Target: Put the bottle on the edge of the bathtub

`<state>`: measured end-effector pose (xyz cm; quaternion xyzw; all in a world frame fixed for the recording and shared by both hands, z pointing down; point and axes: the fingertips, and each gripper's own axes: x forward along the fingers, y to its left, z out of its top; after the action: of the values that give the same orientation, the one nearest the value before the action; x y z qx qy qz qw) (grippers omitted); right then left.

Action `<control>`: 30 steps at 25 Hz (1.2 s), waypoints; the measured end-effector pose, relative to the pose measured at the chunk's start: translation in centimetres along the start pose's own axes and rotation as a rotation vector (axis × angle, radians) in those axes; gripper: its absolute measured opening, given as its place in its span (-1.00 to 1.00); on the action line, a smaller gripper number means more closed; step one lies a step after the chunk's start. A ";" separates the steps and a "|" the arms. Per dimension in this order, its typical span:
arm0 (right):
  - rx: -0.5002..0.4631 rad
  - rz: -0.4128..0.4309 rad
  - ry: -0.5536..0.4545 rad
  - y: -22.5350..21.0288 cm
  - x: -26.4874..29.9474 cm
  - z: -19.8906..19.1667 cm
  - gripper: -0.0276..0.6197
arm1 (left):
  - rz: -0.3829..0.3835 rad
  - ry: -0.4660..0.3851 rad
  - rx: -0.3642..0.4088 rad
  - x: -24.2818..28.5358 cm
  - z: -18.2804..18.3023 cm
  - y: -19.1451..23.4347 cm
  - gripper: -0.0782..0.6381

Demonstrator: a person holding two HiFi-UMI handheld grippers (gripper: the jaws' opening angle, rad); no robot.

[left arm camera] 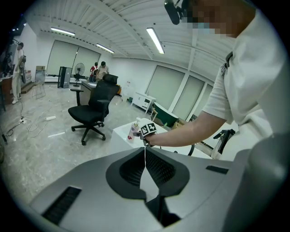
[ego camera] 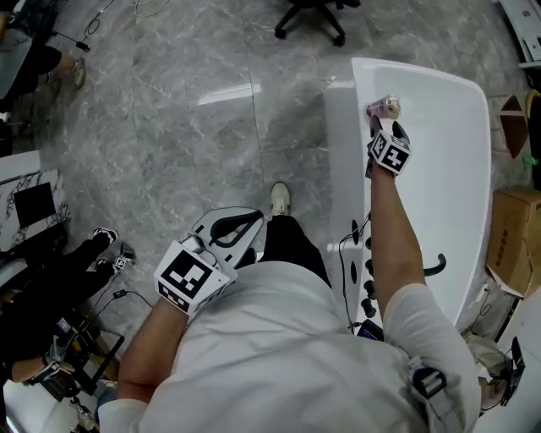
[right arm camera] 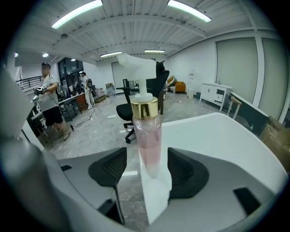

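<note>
A clear pump bottle (right arm camera: 147, 136) with pink liquid, a gold collar and a white pump stands upright on the white edge (right arm camera: 156, 199) of the bathtub (ego camera: 439, 178). My right gripper (right arm camera: 147, 174) is open around it; a narrow gap shows between each pad and the bottle. From the head view the bottle (ego camera: 382, 107) is at the tub's far left rim, just beyond the right gripper (ego camera: 380, 121). My left gripper (ego camera: 241, 227) hangs near the person's waist over the floor. Its pads meet, shut on nothing (left arm camera: 145, 165). In the left gripper view the bottle (left arm camera: 133, 130) shows far off.
A black office chair (ego camera: 313, 17) stands on the grey tiled floor beyond the tub. Cardboard boxes (ego camera: 511, 237) lie right of the tub. A black tap (ego camera: 433, 266) sits at the tub's near end. Equipment and cables (ego camera: 59, 338) crowd the lower left; the person's shoe (ego camera: 280, 199) is beside the tub.
</note>
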<state>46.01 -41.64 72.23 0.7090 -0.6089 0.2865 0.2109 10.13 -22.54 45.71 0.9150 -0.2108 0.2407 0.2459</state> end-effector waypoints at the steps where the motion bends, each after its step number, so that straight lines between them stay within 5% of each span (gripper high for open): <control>1: -0.002 -0.003 -0.002 0.1 -0.6 0.0 -0.02 | -0.004 -0.008 0.008 -0.2 0.1 -0.1 -0.73; 11: -0.016 0.105 0.000 4.7 -8.7 -2.4 -0.09 | -0.026 -0.086 0.068 -3.7 0.0 -1.9 -0.73; 30: -0.229 0.489 -0.052 25.6 -33.5 -6.7 -0.32 | -0.017 -0.205 0.037 -16.9 -7.9 -3.7 -0.73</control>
<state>16.68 -16.80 53.78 0.5193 -0.7958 0.2399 0.1986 -4.11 -10.70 41.25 0.9409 -0.2228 0.1474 0.2081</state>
